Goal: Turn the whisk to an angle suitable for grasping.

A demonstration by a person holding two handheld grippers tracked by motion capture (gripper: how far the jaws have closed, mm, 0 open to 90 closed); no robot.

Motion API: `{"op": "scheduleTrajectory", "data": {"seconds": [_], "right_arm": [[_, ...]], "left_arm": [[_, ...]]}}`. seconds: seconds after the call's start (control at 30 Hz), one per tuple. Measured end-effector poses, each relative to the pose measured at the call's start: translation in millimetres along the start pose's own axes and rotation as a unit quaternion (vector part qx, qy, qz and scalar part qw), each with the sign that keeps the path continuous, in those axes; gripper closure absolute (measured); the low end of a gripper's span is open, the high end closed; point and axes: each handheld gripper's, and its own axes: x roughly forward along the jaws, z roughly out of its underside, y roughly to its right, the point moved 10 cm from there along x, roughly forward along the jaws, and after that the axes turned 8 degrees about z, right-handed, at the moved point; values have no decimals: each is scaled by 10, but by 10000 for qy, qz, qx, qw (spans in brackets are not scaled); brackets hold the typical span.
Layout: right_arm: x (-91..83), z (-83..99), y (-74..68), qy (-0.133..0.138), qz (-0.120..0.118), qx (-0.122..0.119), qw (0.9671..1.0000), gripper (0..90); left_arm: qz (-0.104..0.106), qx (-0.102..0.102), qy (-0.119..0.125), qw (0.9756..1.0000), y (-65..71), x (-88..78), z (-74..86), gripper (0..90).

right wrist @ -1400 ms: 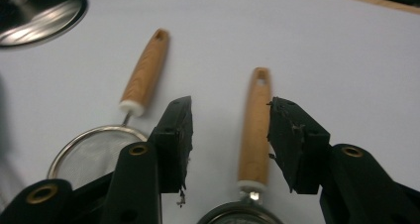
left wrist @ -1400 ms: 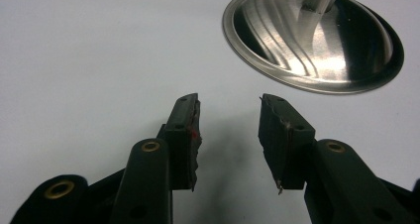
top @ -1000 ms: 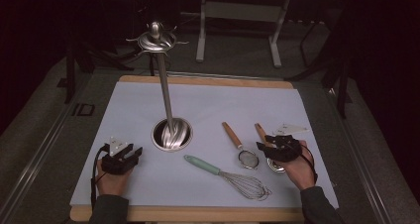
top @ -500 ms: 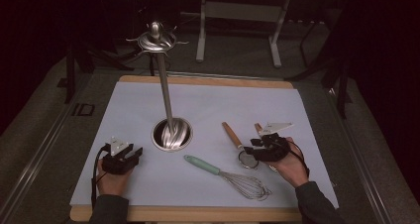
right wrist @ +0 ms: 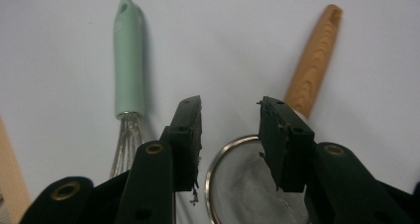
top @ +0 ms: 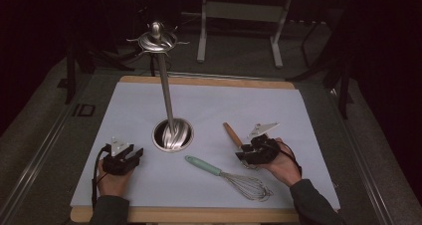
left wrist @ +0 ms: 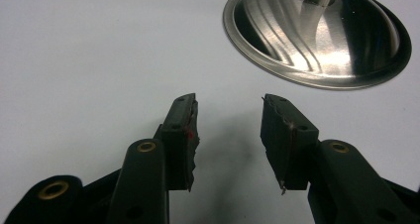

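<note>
jaws of the right gripper (right wrist: 230,110), still apart and just closing with nothing clamped, straddle the strainer (right wrist: 255,184) rim where its wooden handle (right wrist: 313,60) begins, apparently to lift it off the bench (top: 209,110).

Dark lab: white mat (top: 209,105), metal frames (top: 239,16).

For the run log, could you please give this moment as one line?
right gripper: open, closing over strainer | left gripper: open, empty, near stand | whisk: on table

Dark room, grey floor (top: 45,135), metal frame legs (top: 201,33) behind.
</note>
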Motion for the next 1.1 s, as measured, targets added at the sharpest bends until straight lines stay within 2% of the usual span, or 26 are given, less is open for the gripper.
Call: {"op": "scheduleTrajectory", "data": {"seconds": [0.3,0.6,0.93,1.1], "right_arm": [[106,-33,-165,-230,-179,-200,9994,600],[222,-17,-331,-512,-350,-421,9972,608],[305,-15,-501,-693,-559,-491,9948,608],[355,-14,-596,-840,-714,-527,9925,614]], "left_arm": [[-10,7,0,10000,-1,0,0,586],[-17,23,-5,10000,0,0,0,586],[-22,49,-12,10000,4,2,1,586],[-26,64,-24,10000,8,5,2,586]]}}
